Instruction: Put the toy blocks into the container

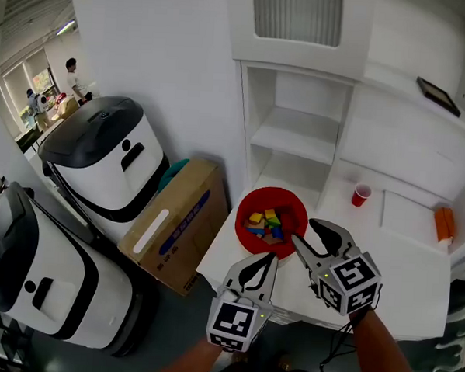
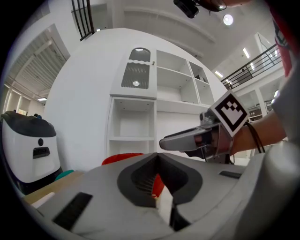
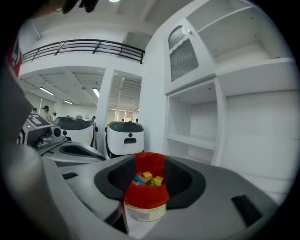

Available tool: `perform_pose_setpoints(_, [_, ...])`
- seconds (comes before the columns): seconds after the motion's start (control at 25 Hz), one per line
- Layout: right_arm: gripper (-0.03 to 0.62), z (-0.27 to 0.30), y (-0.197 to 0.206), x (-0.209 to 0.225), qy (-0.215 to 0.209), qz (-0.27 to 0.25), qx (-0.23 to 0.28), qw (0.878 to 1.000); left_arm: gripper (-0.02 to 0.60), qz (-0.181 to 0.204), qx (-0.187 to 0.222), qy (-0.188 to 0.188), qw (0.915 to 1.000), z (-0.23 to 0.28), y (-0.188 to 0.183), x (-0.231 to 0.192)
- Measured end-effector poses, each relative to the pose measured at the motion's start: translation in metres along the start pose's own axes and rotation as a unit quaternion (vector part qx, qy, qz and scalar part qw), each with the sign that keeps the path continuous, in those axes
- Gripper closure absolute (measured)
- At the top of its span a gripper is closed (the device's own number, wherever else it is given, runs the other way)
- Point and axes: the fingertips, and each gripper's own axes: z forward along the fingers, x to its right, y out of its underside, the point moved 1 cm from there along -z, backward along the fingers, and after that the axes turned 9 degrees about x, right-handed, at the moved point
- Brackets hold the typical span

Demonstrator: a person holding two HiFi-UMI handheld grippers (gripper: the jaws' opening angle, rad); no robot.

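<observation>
- The head view looks steeply down from above onto the white table, with the left gripper and right gripper low in frame, near the lens.
- The left gripper view sits behind its jaws, facing level toward the shelf unit. The right gripper crosses its right side.
- The right gripper view looks slightly down along its jaws at the red container, close ahead.
- All three views share the red container and the shelf unit.

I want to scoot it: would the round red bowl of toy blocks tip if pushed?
Probably not: the round red bowl looks wide. It would likely slide on the smooth white table. The loose colourful blocks might shift.
</observation>
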Motion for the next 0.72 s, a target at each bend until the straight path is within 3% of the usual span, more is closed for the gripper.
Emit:
perform_pose_setpoints(0.08, [0.470,-0.021,-0.005,0.010,0.029,-0.013,0.031,0.999,0.549,-0.002,0.001,0.016,0.9999,0.007,0.002,0.014])
perform_pose_setpoints(0.12, [0.542,-0.032,-0.006,0.015,0.047,-0.021,0.041,0.998,0.549,-0.002,0.001,0.024,0.9997,0.011,0.003,0.022])
perform_pose_setpoints(0.2, [0.589,-0.054,-0.004,0.026,0.077,-0.034,0.048,0.995,0.548,-0.003,-0.001,0.042,0.9991,0.020,0.005,0.038])
perform_pose_setpoints(0.4, [0.589,-0.110,0.022,0.059,0.138,-0.017,0.021,0.990,0.549,-0.007,-0.015,0.088,0.9960,0.042,0.017,0.081])
perform_pose_setpoints(0.6, [0.555,-0.153,0.115,0.082,0.177,0.064,-0.101,0.977,0.548,-0.010,-0.045,0.114,0.9925,0.055,0.044,0.113])
perform_pose_setpoints(0.72, [0.471,-0.163,0.168,0.078,0.167,0.101,-0.173,0.965,0.549,-0.012,-0.060,0.115,0.9915,0.056,0.056,0.118])
